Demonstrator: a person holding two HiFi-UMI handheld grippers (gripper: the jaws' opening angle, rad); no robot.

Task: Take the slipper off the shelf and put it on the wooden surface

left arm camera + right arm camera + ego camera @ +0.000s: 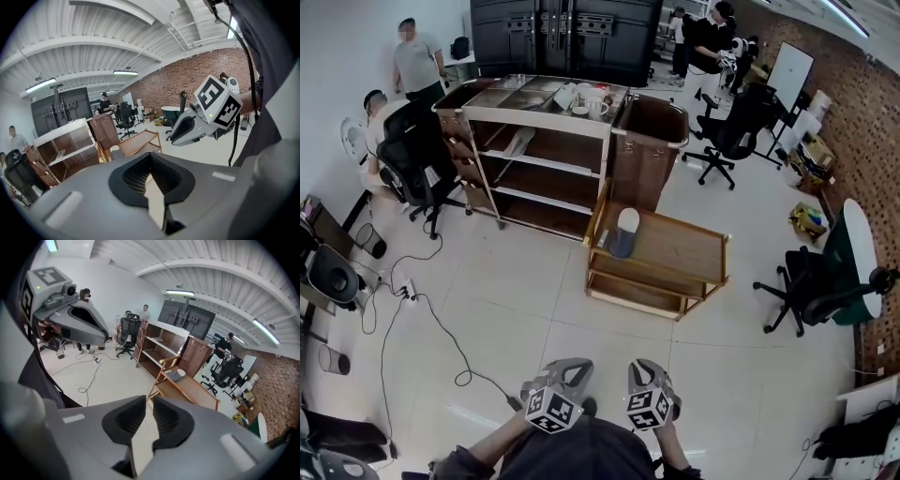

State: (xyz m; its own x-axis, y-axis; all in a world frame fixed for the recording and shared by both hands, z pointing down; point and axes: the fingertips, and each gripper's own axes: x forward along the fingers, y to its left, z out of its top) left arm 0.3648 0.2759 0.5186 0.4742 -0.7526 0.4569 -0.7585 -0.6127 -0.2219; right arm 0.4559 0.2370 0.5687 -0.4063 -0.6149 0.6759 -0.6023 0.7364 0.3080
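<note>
A grey slipper with a white sole (625,232) lies on the top of the low wooden cart (680,251), at its left end. It also shows in the right gripper view as the slipper (177,375). Behind the cart stands the metal shelf (539,159) with wooden boards, and a pale flat object (517,142) rests on its upper board. Both grippers hang close to my body, far from cart and shelf. My left gripper (570,368) (150,157) is shut with nothing between its pads. My right gripper (645,371) (149,404) shows a narrow gap and holds nothing.
A brown cabinet (649,141) stands between shelf and cart. Office chairs (417,155) (816,286) sit left and right. A black cable (441,337) trails over the tiled floor on my left. Mugs (586,101) stand on the shelf top. People are at the back.
</note>
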